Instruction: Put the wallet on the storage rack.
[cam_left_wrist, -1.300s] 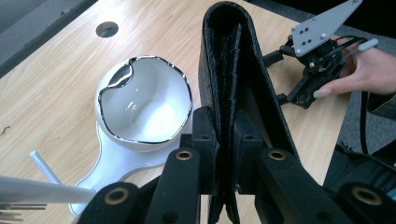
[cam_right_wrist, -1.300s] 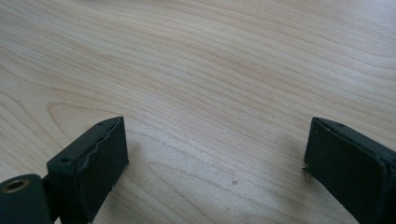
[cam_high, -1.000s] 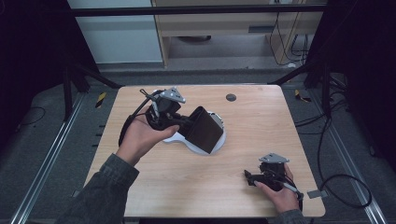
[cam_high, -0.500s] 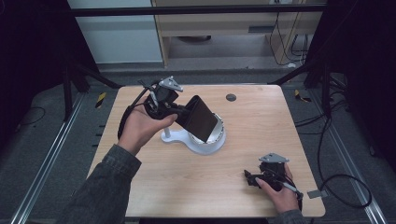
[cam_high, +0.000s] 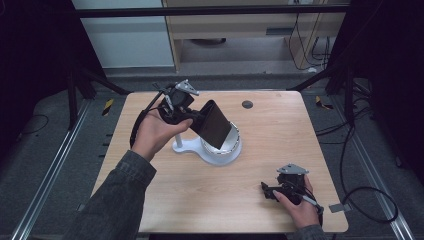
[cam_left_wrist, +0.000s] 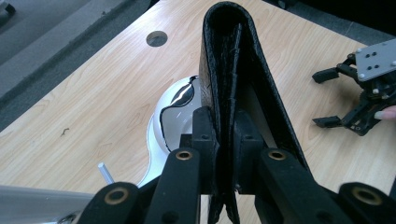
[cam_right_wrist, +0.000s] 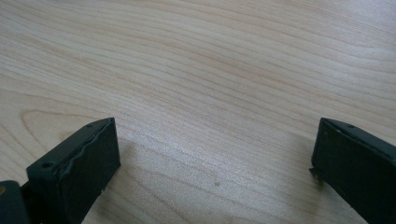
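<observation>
A black folded leather wallet (cam_high: 216, 125) is clamped at one edge by my left gripper (cam_high: 192, 119), which is shut on it. The wallet slants down to the right, its far end just over a white round dish-shaped stand (cam_high: 220, 152). In the left gripper view the pads (cam_left_wrist: 204, 135) pinch the wallet (cam_left_wrist: 233, 70) on both sides, with the white stand (cam_left_wrist: 175, 112) below it. My right gripper (cam_high: 267, 191) rests on the table near the front right corner, held by a hand. Its jaws stand wide open over bare wood (cam_right_wrist: 215, 154), with nothing between them.
The wooden table (cam_high: 280, 135) has a round grommet hole (cam_high: 247, 104) near its far edge. A short white peg (cam_left_wrist: 105, 172) sticks up from the stand's foot. The right gripper (cam_left_wrist: 359, 102) lies off to the right in the left gripper view. Dark floor, frame rails and cables surround the table.
The left hand has lifted a little and tipped the wallet up from lying low across the white stand to a steeper slant. The right gripper has stayed where it was.
</observation>
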